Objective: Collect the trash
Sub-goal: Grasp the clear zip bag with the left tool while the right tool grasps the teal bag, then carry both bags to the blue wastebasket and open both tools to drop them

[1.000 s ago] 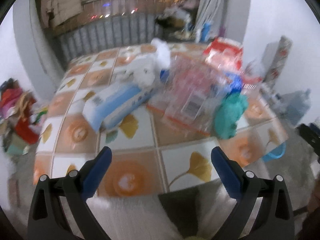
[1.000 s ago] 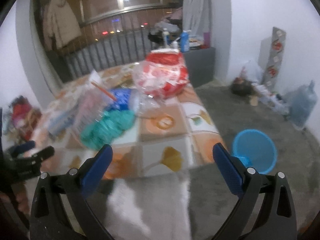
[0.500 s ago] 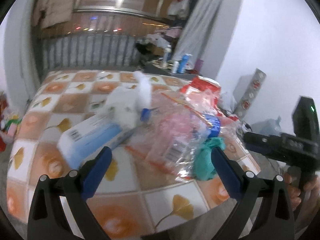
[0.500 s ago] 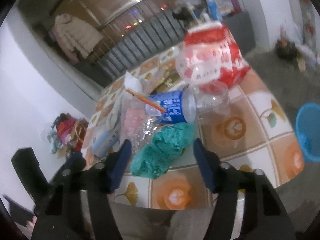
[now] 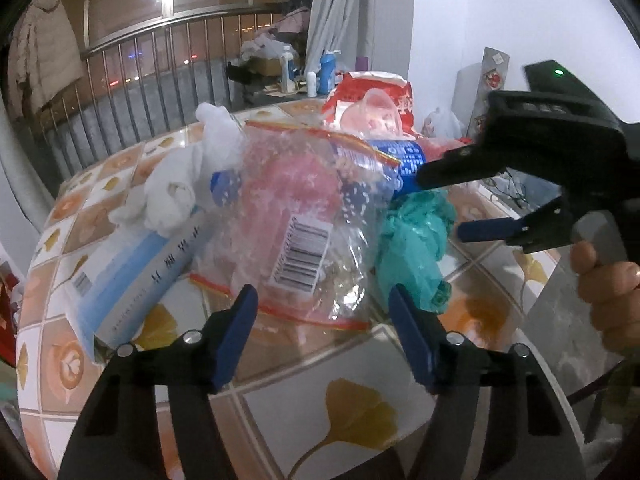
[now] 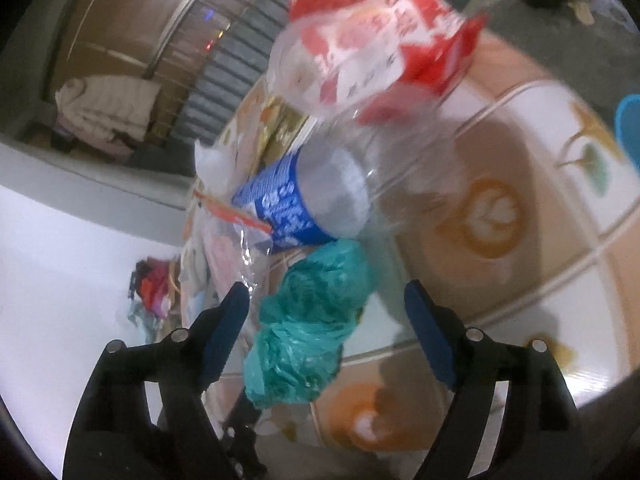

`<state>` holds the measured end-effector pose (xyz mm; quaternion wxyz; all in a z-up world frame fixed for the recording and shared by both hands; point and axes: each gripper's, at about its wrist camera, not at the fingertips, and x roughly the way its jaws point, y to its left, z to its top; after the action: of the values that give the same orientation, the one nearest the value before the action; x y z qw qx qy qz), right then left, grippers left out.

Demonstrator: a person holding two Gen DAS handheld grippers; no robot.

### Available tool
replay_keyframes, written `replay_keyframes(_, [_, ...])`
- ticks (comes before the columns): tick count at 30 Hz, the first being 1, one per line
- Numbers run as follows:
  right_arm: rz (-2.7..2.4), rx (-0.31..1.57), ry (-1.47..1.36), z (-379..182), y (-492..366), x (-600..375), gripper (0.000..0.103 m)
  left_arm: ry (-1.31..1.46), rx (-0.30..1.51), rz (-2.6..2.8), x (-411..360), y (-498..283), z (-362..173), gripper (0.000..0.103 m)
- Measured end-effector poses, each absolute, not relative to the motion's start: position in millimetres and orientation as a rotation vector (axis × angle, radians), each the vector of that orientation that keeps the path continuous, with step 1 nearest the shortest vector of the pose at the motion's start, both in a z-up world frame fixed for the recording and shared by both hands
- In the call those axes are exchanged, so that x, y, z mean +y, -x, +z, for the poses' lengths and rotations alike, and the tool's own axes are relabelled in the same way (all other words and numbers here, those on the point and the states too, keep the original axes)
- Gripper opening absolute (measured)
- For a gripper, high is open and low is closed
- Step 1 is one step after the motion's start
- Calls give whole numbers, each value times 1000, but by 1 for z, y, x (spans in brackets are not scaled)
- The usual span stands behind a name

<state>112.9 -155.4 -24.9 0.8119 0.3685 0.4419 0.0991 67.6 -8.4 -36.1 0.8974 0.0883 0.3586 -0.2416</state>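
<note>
A trash pile lies on the tiled table (image 5: 360, 400). My left gripper (image 5: 322, 300) is closing, its blue fingers either side of the near edge of a clear zip bag (image 5: 296, 216) with a barcode, not pressing it. My right gripper (image 6: 326, 294) is opening, and a crumpled teal plastic bag (image 6: 312, 320) lies loose between its fingers. In the left wrist view the right gripper (image 5: 440, 205) reaches in from the right over the teal bag (image 5: 412, 240). A blue-labelled bottle (image 6: 296, 204) and a red-and-white bag (image 6: 380, 28) lie behind.
White tissue (image 5: 176, 188) and a blue-and-white box (image 5: 132, 276) lie left of the zip bag. A person's hand (image 5: 608, 296) holds the right gripper. A blue bin (image 6: 630, 128) stands on the floor past the table's edge. Clothes (image 6: 154, 288) are heaped by the wall.
Both grippers have come in close to the pile. The left jaws have narrowed around the zip bag's edge. The right gripper has rolled, and the teal bag now sits between its wider fingers.
</note>
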Motion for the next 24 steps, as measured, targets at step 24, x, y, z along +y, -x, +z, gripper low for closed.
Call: replay_keyframes(24, [194,861,-823,-35,-55,-223,43,-683,579,-273,-80,-52,-49,22])
